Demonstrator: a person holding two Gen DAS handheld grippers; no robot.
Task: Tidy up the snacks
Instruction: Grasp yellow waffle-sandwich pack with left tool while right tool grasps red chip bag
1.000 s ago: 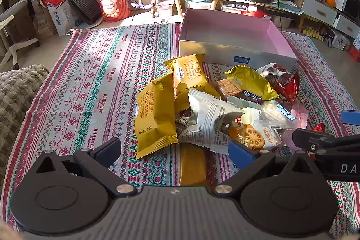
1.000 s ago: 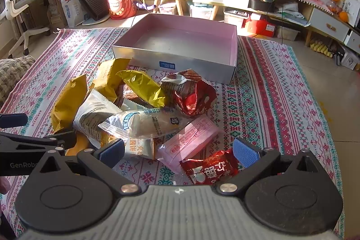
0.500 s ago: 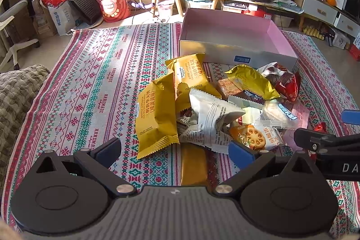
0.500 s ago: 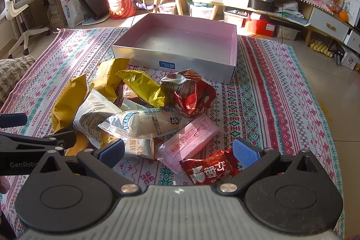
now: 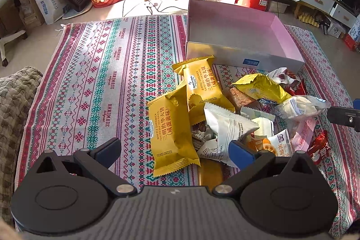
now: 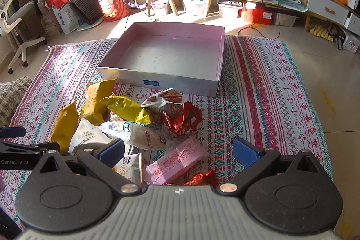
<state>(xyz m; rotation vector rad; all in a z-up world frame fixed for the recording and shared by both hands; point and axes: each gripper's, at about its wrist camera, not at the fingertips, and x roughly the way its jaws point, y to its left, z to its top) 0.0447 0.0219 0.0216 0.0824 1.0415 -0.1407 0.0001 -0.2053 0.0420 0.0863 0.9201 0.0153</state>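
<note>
A pile of snack packets lies on the patterned cloth (image 5: 94,87) in front of an empty pink-lined box (image 5: 234,26), which also shows in the right wrist view (image 6: 171,53). My left gripper (image 5: 174,151) is open, low over the near end of a yellow waffle-sandwich packet (image 5: 171,125); a white packet (image 5: 227,127) touches its right finger. My right gripper (image 6: 178,151) is open above a pink packet (image 6: 177,161), a clear-wrapped bread packet (image 6: 146,134) and a red foil packet (image 6: 200,179). Each gripper shows at the edge of the other's view.
A second yellow waffle packet (image 5: 201,82), a yellow-green bag (image 6: 126,109) and a red pecan packet (image 6: 180,116) lie nearer the box. A grey blanket (image 5: 13,105) lies at the left. Furniture, bags and a chair stand beyond the cloth.
Both grippers have moved forward and down towards the pile; the snacks look larger and closer. Jaws stay open. Nothing has been picked up.
</note>
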